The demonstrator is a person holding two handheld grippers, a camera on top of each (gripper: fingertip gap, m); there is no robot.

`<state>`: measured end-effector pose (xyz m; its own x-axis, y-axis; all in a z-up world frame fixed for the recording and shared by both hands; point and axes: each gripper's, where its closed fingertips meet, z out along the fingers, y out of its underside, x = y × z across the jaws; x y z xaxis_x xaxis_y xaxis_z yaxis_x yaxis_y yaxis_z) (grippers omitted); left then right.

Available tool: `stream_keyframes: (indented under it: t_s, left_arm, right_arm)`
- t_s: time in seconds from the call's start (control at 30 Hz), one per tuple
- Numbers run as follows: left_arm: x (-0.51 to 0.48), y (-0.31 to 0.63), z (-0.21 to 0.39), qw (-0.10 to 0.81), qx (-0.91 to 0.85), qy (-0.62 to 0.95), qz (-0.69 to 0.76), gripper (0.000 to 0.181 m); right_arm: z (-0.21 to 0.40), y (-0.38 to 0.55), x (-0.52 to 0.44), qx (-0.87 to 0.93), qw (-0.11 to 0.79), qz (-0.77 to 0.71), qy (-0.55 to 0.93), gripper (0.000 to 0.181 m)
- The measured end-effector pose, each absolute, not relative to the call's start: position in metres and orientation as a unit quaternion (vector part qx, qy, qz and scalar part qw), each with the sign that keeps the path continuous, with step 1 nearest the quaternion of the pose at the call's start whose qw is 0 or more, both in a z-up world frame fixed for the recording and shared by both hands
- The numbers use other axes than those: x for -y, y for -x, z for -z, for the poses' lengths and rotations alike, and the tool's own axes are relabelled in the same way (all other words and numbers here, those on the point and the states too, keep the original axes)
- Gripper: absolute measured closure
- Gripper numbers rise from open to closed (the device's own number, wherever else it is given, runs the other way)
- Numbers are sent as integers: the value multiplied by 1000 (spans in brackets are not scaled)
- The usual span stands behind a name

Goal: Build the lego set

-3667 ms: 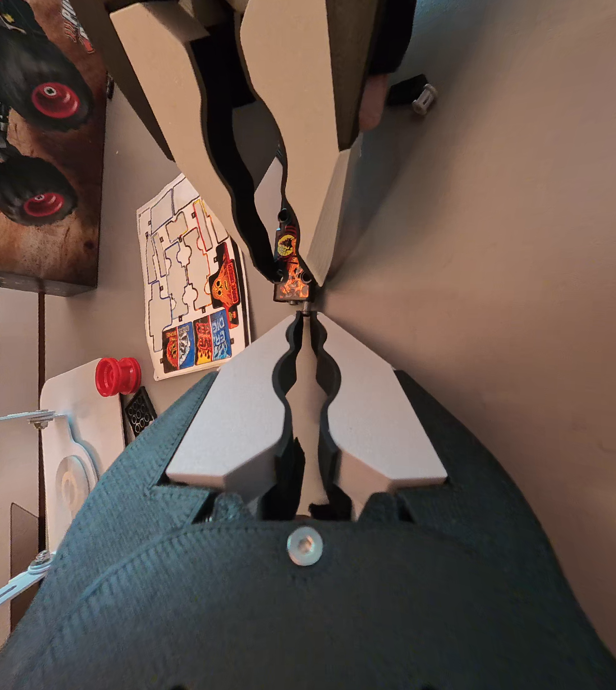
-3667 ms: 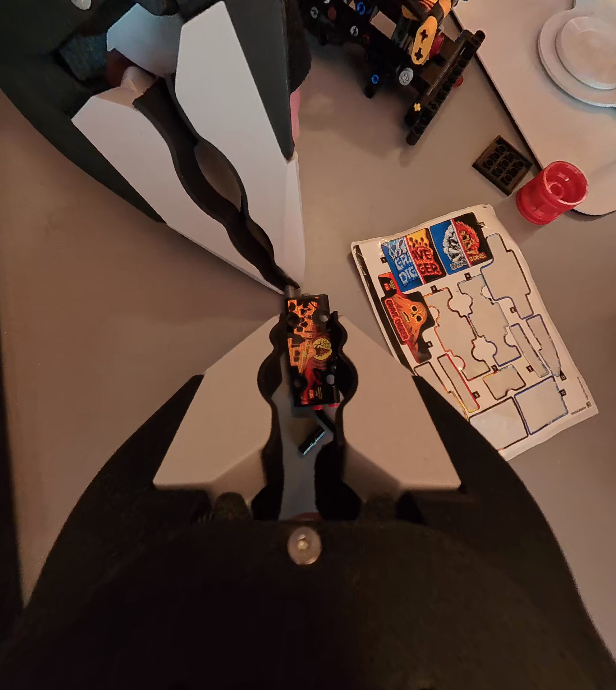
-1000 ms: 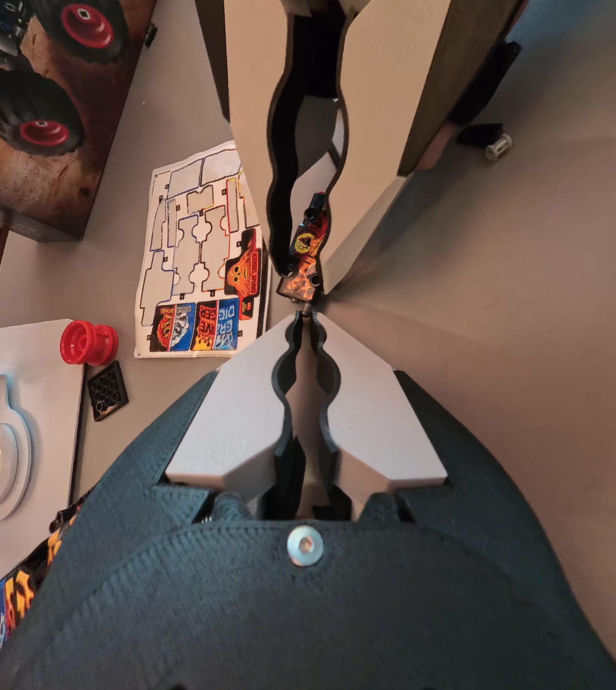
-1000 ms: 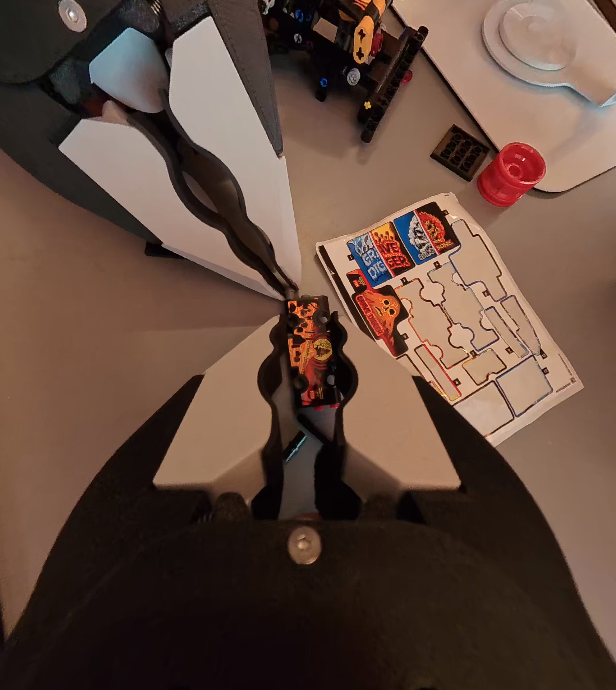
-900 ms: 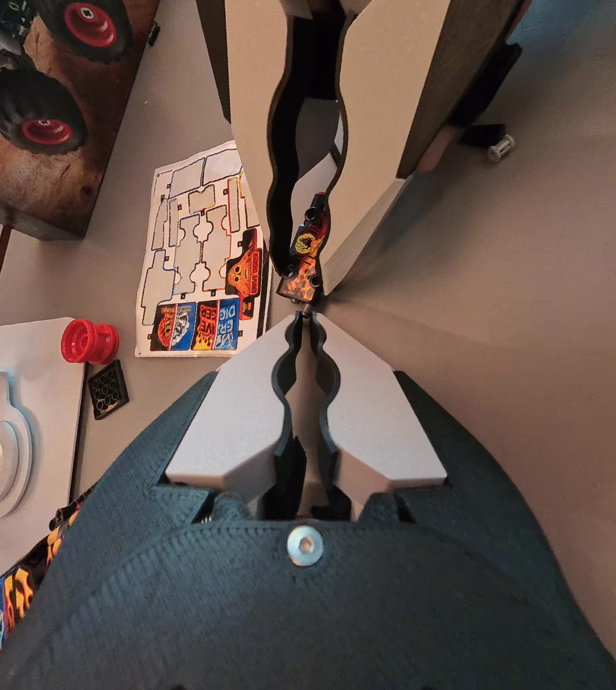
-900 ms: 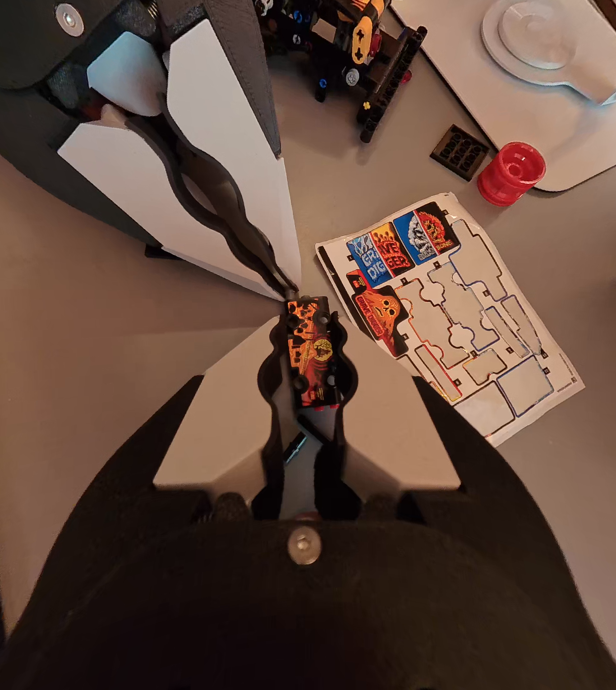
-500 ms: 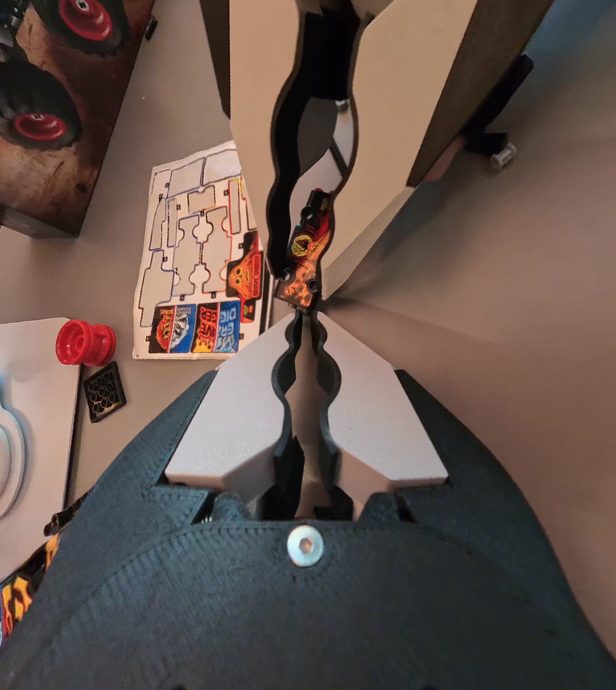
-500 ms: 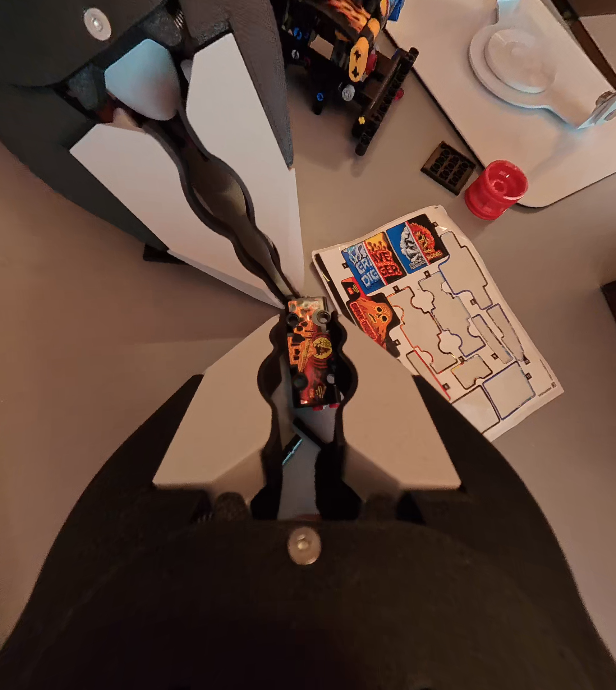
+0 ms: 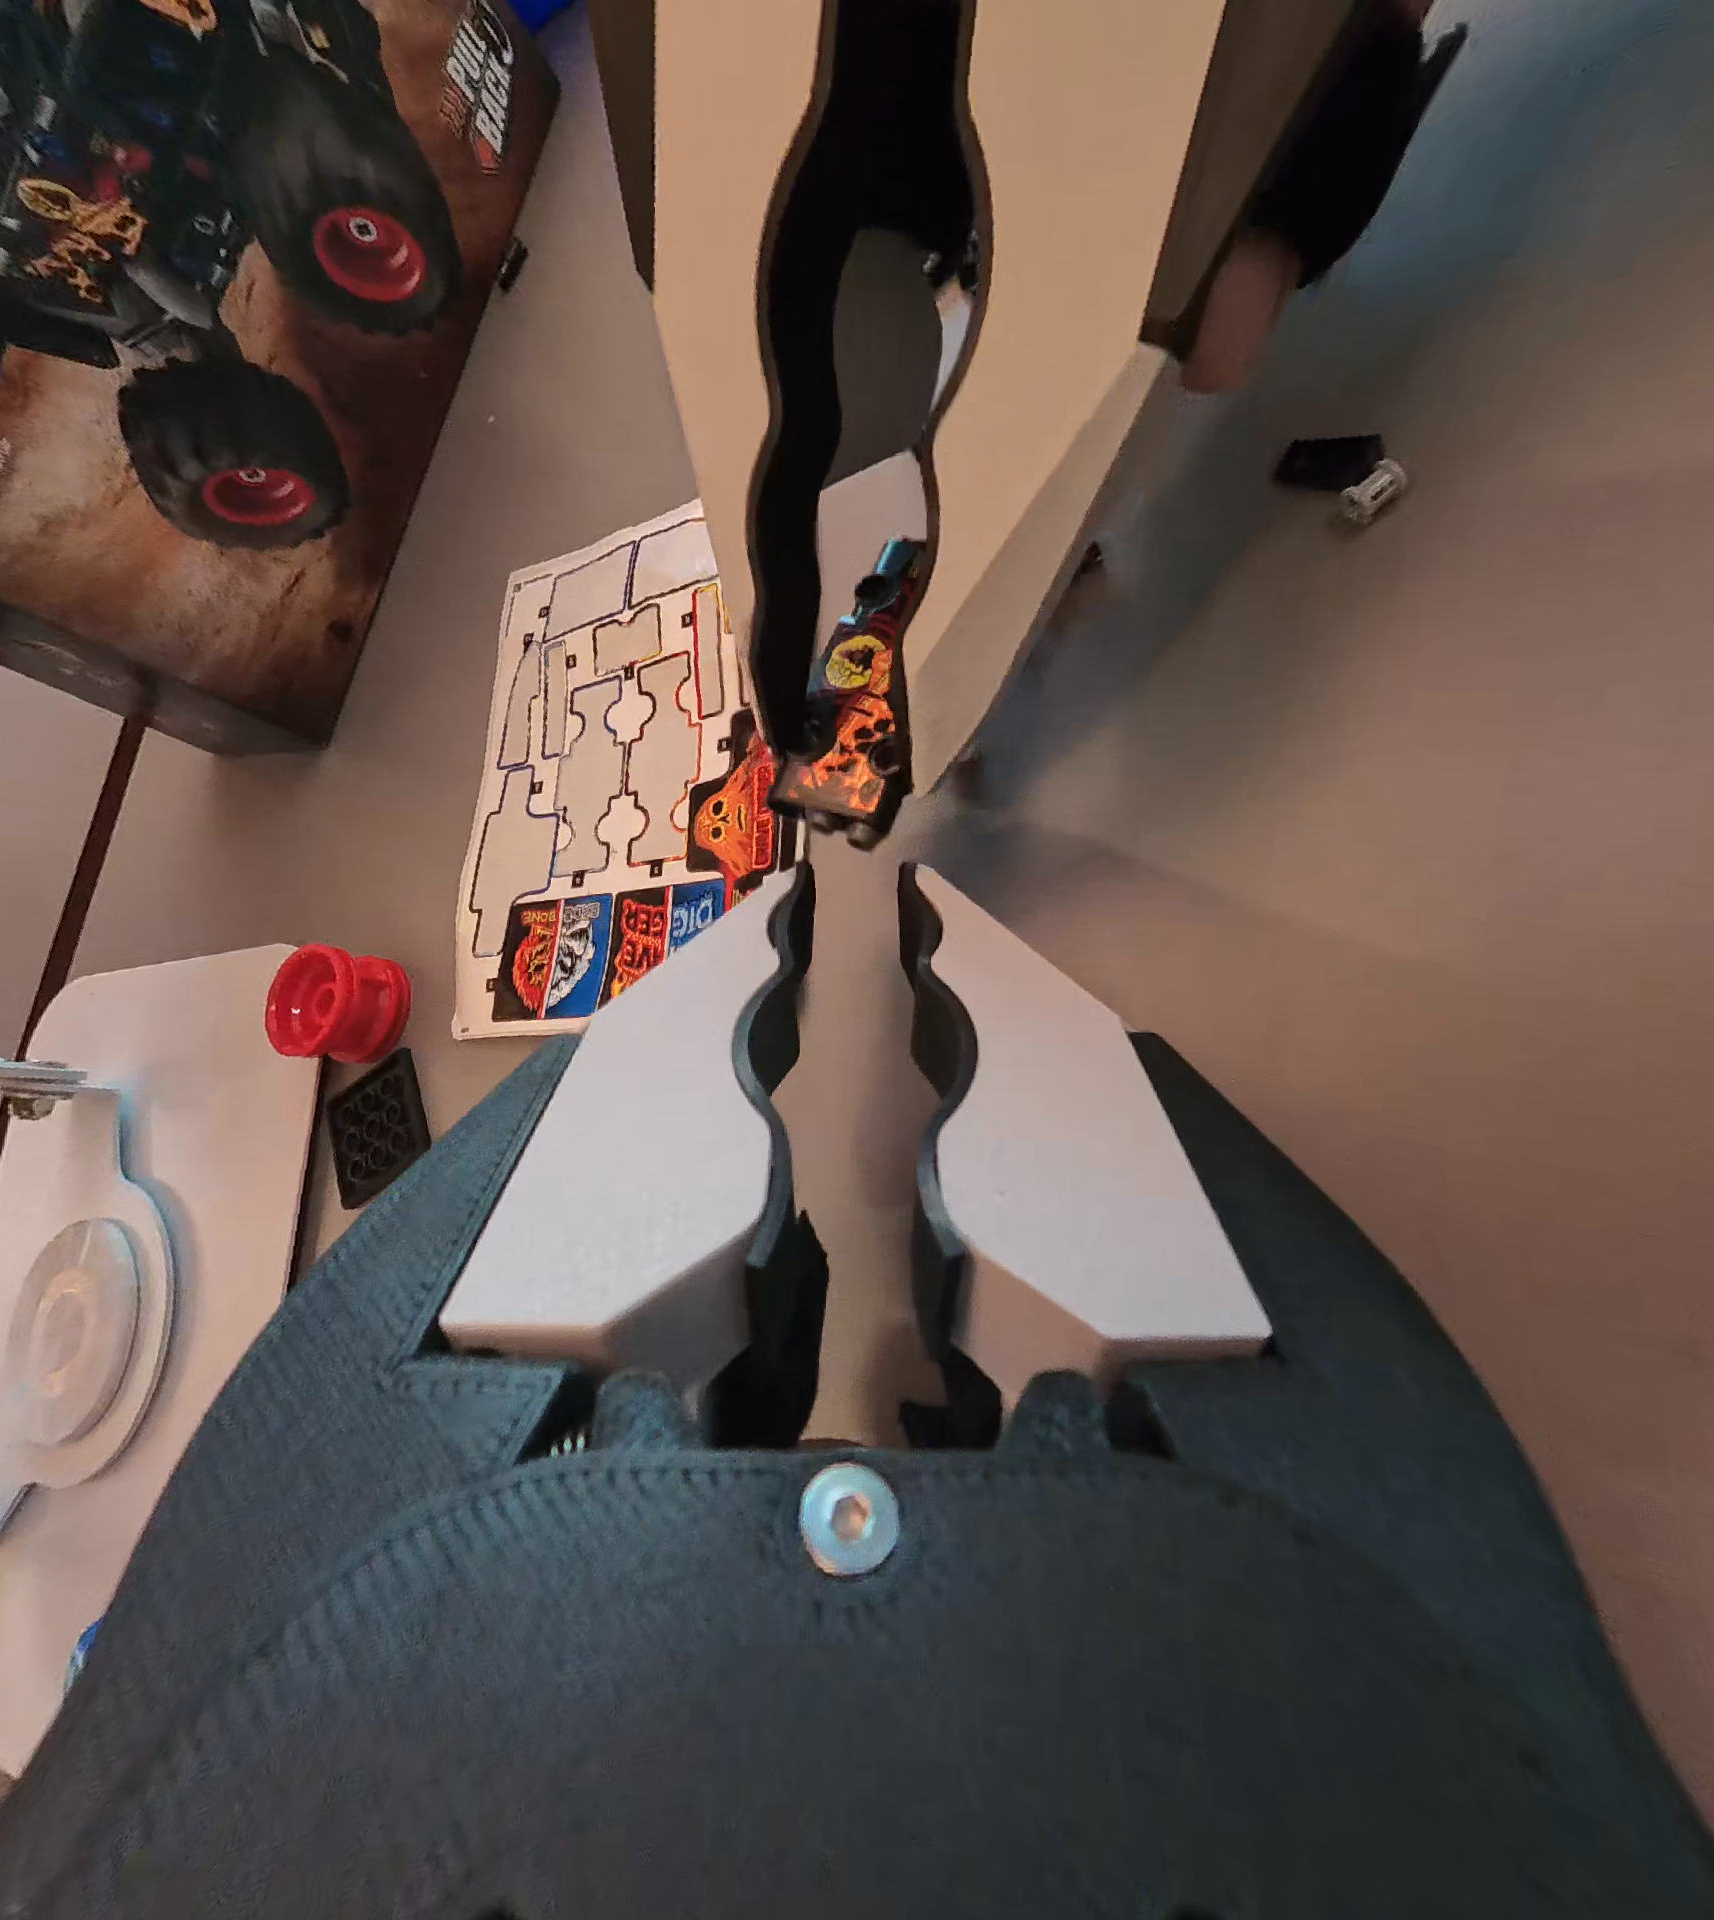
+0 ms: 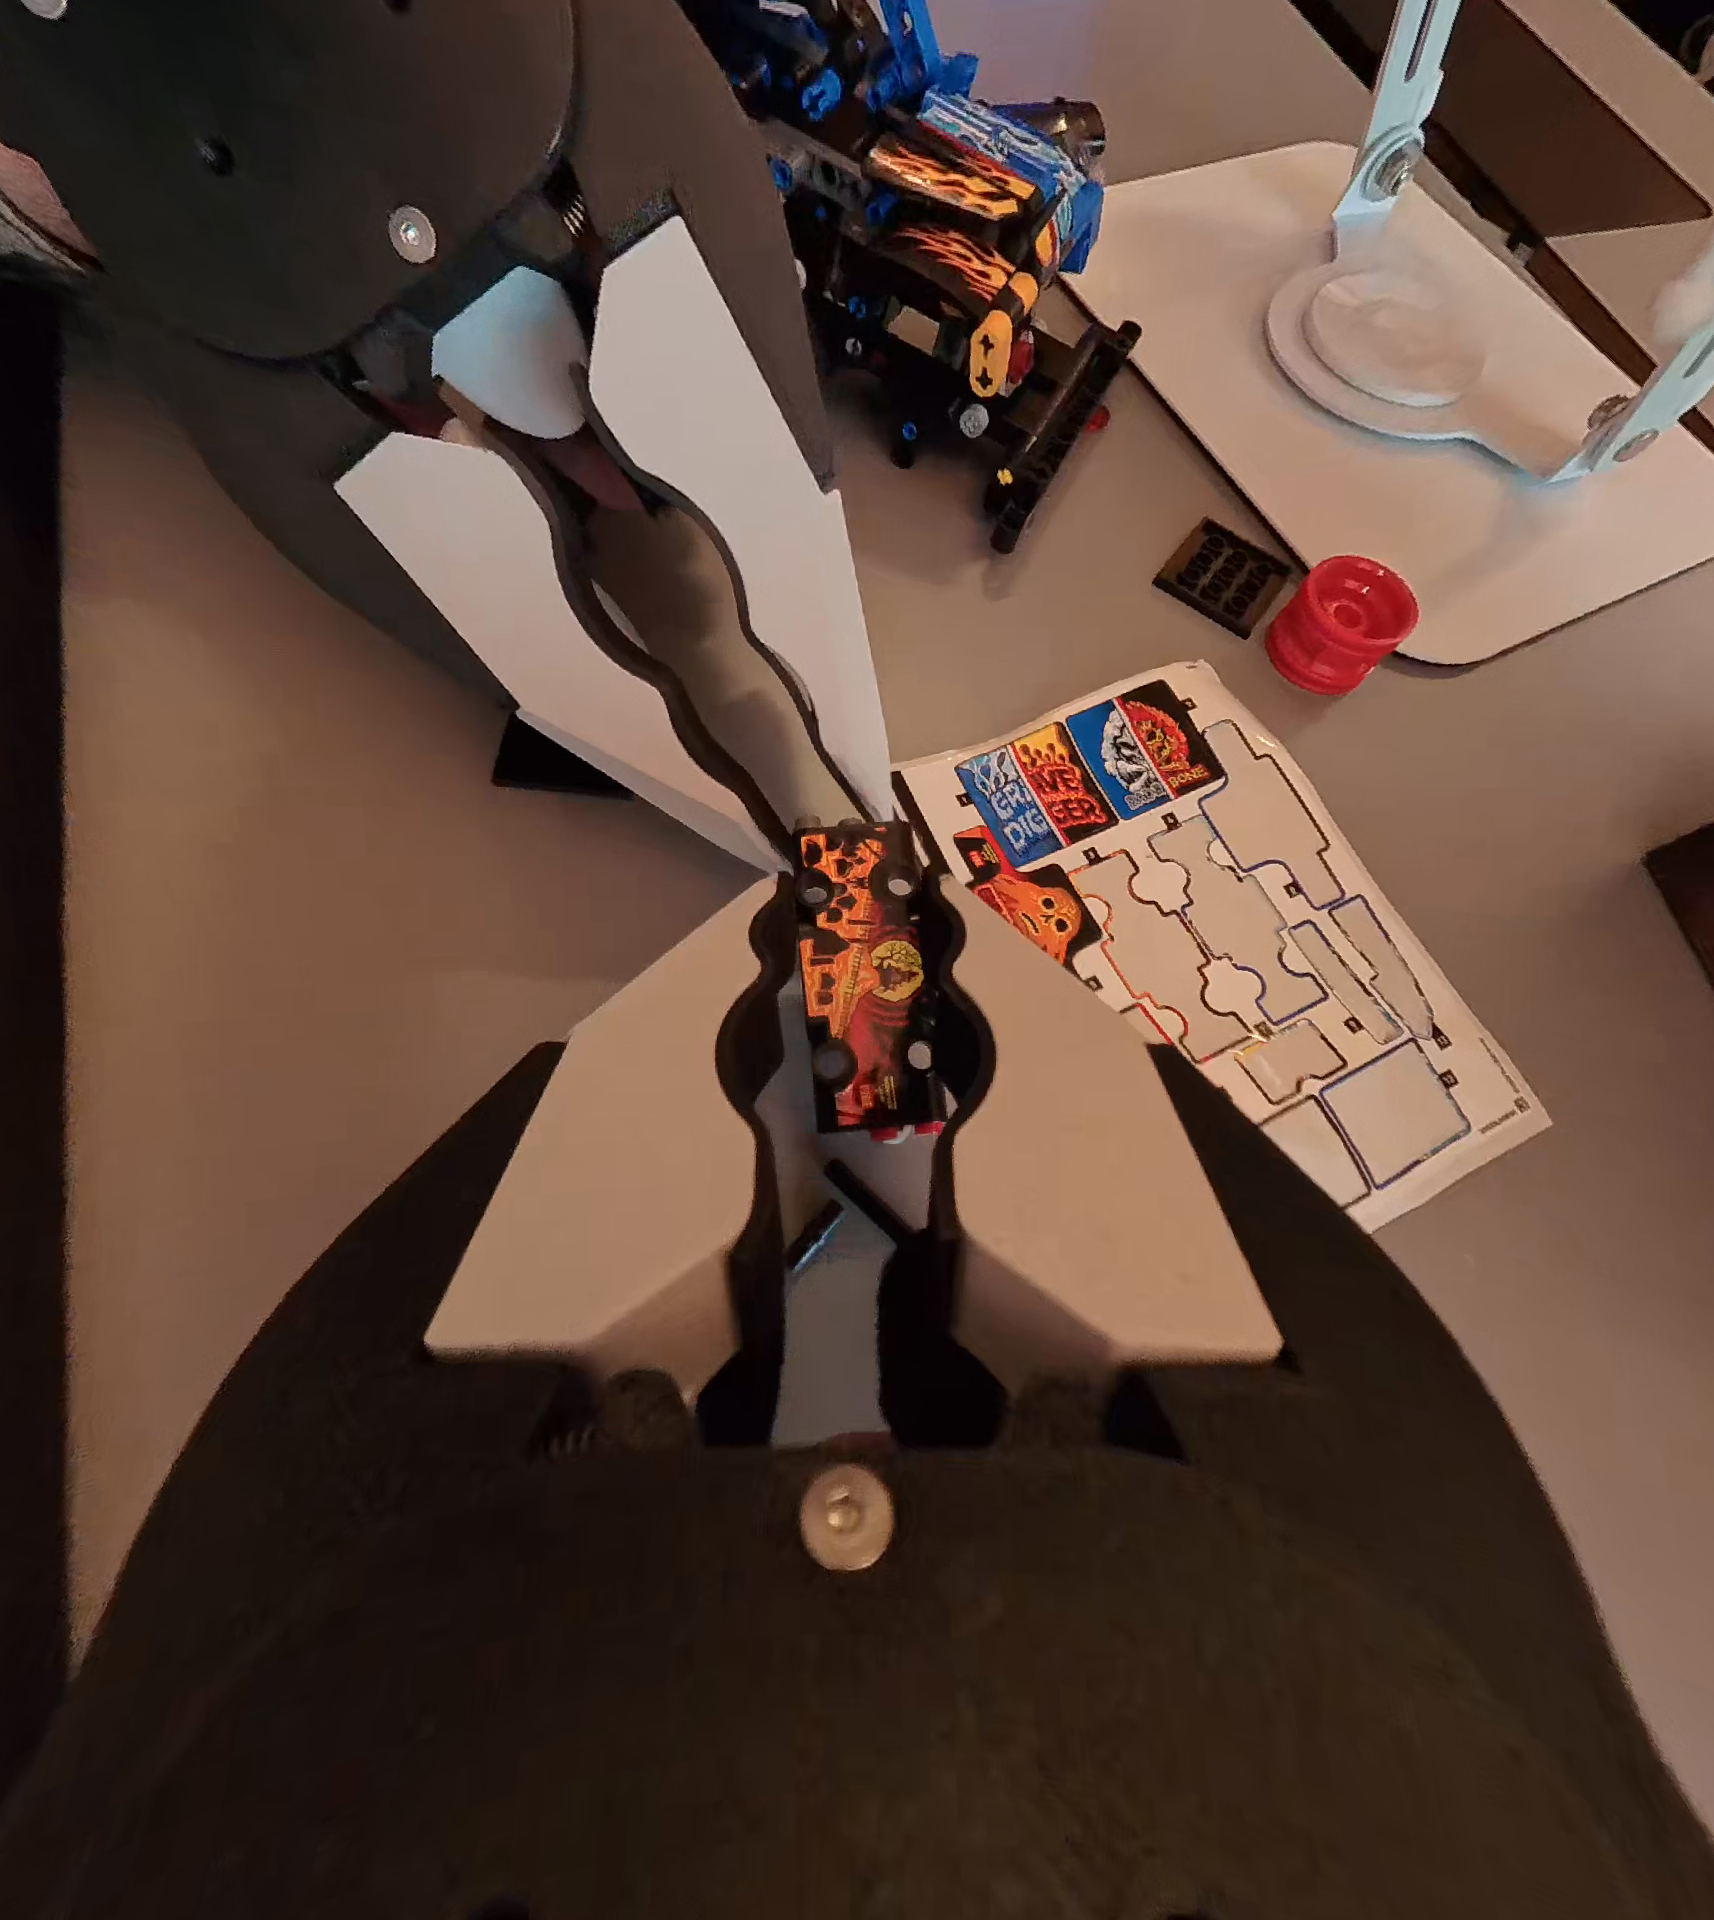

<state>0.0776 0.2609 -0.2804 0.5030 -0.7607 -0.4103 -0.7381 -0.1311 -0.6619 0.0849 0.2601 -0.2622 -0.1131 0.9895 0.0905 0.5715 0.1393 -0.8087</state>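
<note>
From the left wrist view, my left hand-held gripper (image 9: 855, 883) has its white fingers parted a narrow way with nothing between them. Just ahead, the right hand-held gripper (image 9: 837, 769) reaches in from above, clamping a black flat lego panel with orange flame stickers (image 9: 848, 717). On the grey tabletop (image 9: 1352, 935) to the left lie a white sticker sheet with mostly empty outlines (image 9: 604, 790), a red plastic wheel hub (image 9: 339, 1003) and a small black studded plate (image 9: 377, 1127) beside a white stand base (image 9: 105, 1299). The monster-truck set box (image 9: 178, 343) sits far left.

From the right wrist view, my right hand-held gripper (image 10: 858, 878) holds that flame-stickered panel (image 10: 863, 987) lengthwise between its fingers, above the tabletop. The left hand-held gripper (image 10: 822, 821) points in from upper left, its tips just beside the panel's far end. Beyond it stands the partly built black, blue and orange lego vehicle (image 10: 957, 270); the sticker sheet (image 10: 1248, 956) lies to the right.
</note>
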Motion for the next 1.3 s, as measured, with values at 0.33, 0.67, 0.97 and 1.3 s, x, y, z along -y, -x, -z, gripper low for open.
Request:
stream_keyframes:
  t_s: [0.33, 0.67, 0.97, 1.3]
  left_arm:
    - [-261, -73, 277, 437, -486, 756, 28, 168]
    - [-259, -73, 281, 429, -487, 760, 33, 165]
    - [-261, -74, 279, 437, -479, 760, 41, 164]
    - [-262, -74, 276, 445, -476, 757, 41, 163]
  right_arm:
    - [247, -96, -273, 662, 359, -314, 579, 160]
    - [242, -99, -273, 662, 366, -321, 570, 160]
    - [239, -99, -268, 662, 362, -343, 559, 160]
    - [238, -102, -265, 666, 357, -352, 553, 160]
